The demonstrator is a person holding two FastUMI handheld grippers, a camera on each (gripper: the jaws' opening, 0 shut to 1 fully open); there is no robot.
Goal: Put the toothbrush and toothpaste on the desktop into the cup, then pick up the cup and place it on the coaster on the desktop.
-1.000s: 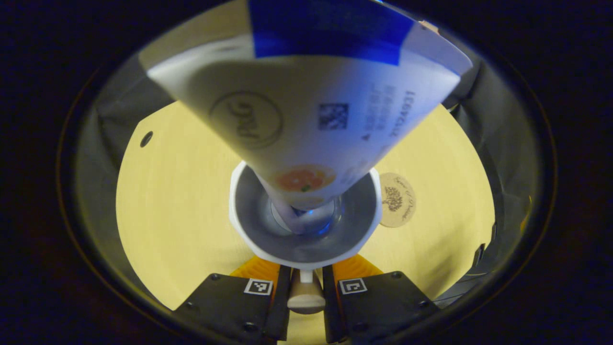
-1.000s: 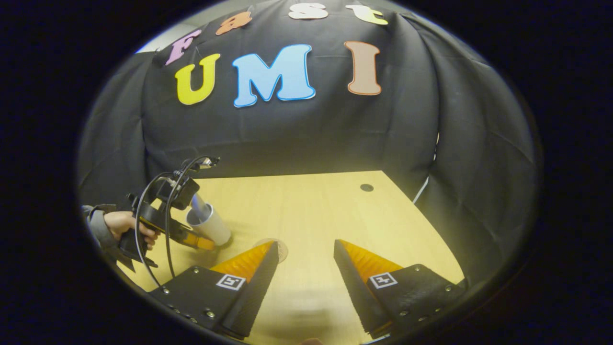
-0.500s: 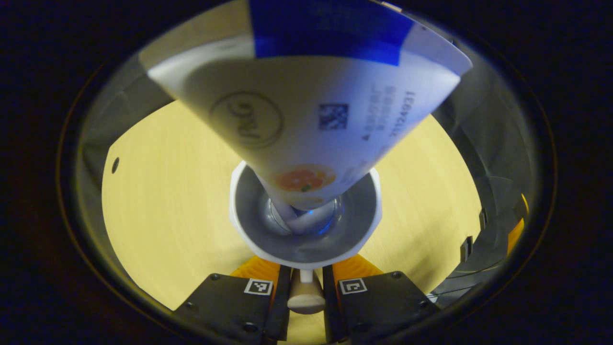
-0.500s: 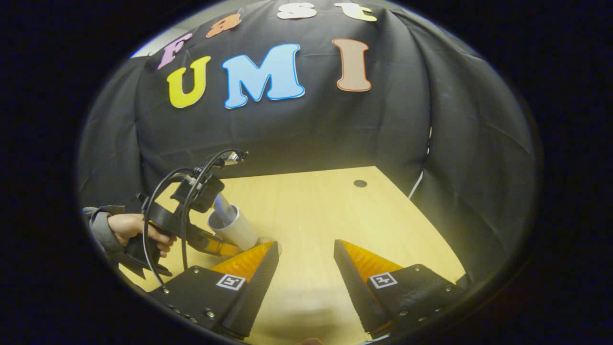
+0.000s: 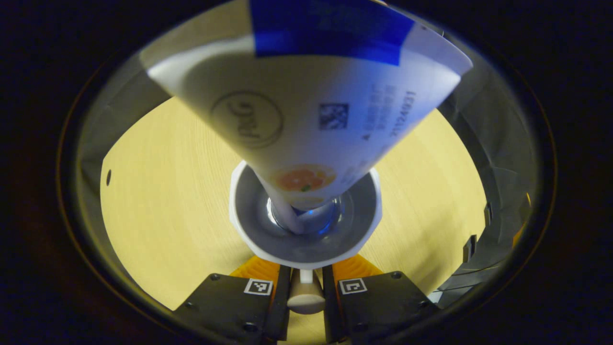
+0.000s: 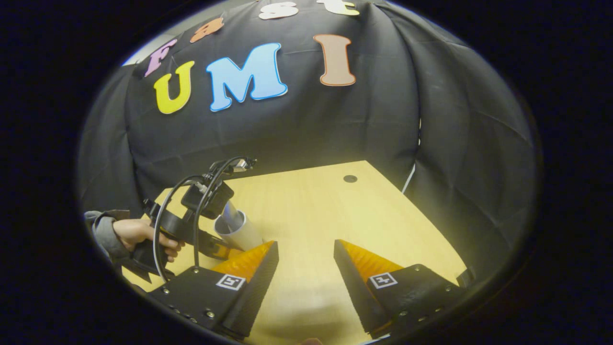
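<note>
A: Where is the cup?
B: In the left gripper view it sits at lower centre, seen from above, its white rim just above the left gripper. The two fingers are drawn close together on a small pale handle or tab at the cup's near side, pinching it between them.

A: And the toothpaste?
B: The tube stands in the cup, its narrow end down at the bottom and its wide flat end fanning out toward the camera across the upper half of the frame, white with a blue band at the top. A slim pale stick lies beside it at the cup's bottom; I cannot tell for sure that it is the toothbrush.

A: What of the right gripper?
B: In the right gripper view its fingers are spread wide apart at the bottom of the frame, nothing between them, over the wooden desktop.

A: Is the left one seen there too?
B: Yes, at lower left: a hand in a grey sleeve grips its handle, black cables looping over it, and the white cup pokes up tilted just beside the right gripper's left finger. The coaster I cannot make out.
</note>
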